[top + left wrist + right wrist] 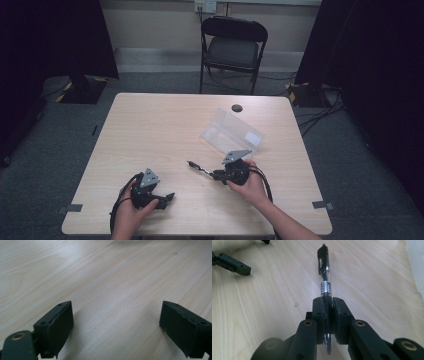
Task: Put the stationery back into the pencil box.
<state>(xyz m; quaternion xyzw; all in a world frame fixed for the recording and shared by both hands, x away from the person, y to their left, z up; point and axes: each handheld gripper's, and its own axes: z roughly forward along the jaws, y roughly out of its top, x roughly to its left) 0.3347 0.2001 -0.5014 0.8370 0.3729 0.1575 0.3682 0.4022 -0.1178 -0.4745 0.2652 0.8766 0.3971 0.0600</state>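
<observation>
Lighting: dim room, black corners in high view | Table: evenly lit, soft short shadows | Gripper views: brighter, pale glare on the wood at upper left | Focus: near jaws soft, far tabletop blurred.

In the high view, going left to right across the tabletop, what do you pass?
Left tongs, open above bare wood → pen, its far end sticking out leftward → right tongs, shut on the pen → clear plastic case, farther back and slightly rightward.
</observation>
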